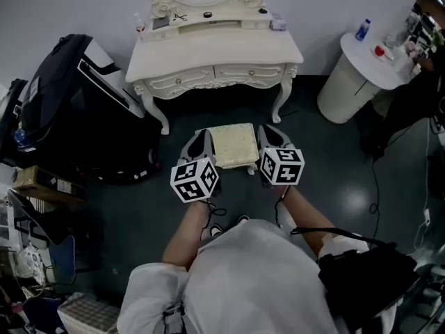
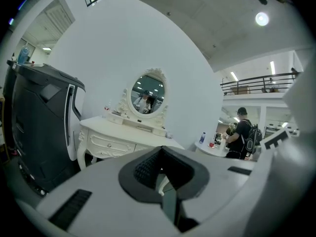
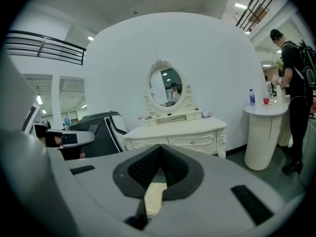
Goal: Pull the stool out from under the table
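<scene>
Head view: stool [image 1: 233, 145] between left gripper [image 1: 202, 137] and right gripper [image 1: 268, 130], just beside each; both jaws together, empty

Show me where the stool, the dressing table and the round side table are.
stool [image 1: 233, 145]: head view, cushion top.
dressing table [image 1: 215, 47]: head view, bare tabletop.
round side table [image 1: 344, 92]: head view, its side wall.

Cream stool [image 1: 233, 145] upright, before white table [image 1: 215, 47]

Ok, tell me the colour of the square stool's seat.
The square padded stool seat is cream, like the carved dressing table; clearest in the head view.
</scene>
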Demonstrator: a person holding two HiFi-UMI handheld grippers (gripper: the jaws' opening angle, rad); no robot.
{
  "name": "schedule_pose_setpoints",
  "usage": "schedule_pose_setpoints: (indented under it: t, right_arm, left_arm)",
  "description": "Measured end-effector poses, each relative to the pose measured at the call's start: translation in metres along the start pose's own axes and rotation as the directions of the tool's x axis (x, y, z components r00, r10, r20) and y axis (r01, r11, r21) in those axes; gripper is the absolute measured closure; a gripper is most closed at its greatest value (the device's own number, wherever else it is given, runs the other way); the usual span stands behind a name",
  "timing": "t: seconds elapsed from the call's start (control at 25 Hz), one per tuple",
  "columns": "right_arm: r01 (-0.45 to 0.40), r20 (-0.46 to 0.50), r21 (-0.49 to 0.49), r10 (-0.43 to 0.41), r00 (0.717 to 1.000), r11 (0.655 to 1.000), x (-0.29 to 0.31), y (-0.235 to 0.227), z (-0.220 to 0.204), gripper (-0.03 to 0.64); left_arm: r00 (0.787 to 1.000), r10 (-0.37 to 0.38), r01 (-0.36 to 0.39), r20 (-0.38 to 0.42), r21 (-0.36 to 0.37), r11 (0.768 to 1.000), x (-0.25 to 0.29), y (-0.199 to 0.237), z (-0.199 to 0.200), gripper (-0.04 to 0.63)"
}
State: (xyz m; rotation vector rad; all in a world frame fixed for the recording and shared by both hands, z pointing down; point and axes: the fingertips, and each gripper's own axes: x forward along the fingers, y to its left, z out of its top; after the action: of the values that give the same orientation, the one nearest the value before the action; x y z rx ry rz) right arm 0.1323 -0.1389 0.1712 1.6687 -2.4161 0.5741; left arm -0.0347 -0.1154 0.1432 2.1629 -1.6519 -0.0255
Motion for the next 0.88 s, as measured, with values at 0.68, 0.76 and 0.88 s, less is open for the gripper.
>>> schedule_pose_setpoints:
  t: [0.68,0.76,0.88]
  right_arm:
    - [-0.058,0.029,-0.024,0.059,0.998,0.998,-0.004,0.084,-0.01,0.617]
    - [-0.054,0.03,-0.033,0.055,0.998,0.998,-0.006,0.086,-0.01,0.617]
    - [-0.047,0.025,-0.042,0.048,0.999,0.998,-0.01,0.085,-0.009,0.617]
  left_arm:
    - [0.999,-0.027,0.027,0.025,0.005,1.0,-0.033,0.027,0.009,0.587]
    - [0.999,-0.029,0.029,0.025,0.011,1.0,-0.034,0.027,0.009,0.588]
    - [0.999,-0.033,0.033,0.02,0.012,0.999,-0.035,0.025,0.008,0.587]
